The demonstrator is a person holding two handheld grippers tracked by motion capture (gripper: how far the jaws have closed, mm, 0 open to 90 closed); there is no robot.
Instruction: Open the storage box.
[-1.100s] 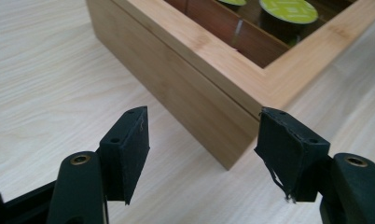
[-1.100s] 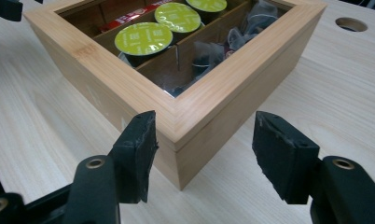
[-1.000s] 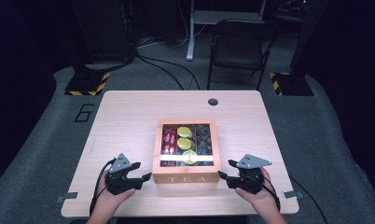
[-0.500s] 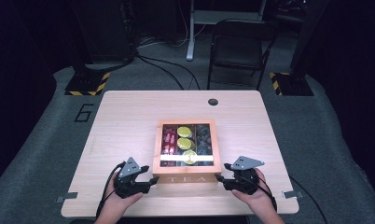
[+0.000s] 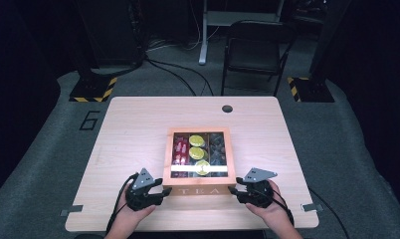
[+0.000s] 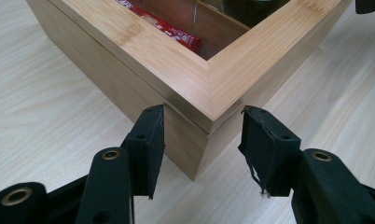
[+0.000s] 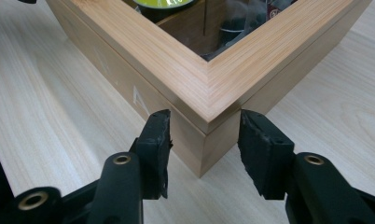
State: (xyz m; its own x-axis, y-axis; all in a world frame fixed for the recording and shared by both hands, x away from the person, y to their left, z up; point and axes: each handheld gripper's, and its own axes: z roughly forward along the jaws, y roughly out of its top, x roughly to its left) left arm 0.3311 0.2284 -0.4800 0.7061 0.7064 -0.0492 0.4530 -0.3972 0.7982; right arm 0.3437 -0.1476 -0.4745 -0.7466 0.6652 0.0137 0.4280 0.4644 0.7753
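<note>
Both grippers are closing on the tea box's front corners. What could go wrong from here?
The left gripper and right gripper, jaws just closing, straddle sharp corners of the box, so the pads may slip off the angled faces. The lid seam sits at pad height: a grip on the lid alone might lift it open.

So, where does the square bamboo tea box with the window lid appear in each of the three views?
High view: the square bamboo tea box sits centre-front on the table, between both tools.
Left gripper view: its near corner points between the jaws, with red packets behind.
Right gripper view: its other near corner stands between the jaws, with a yellow-green disc behind.
Shared landmark: the lid seam along the box's front wall.
</note>
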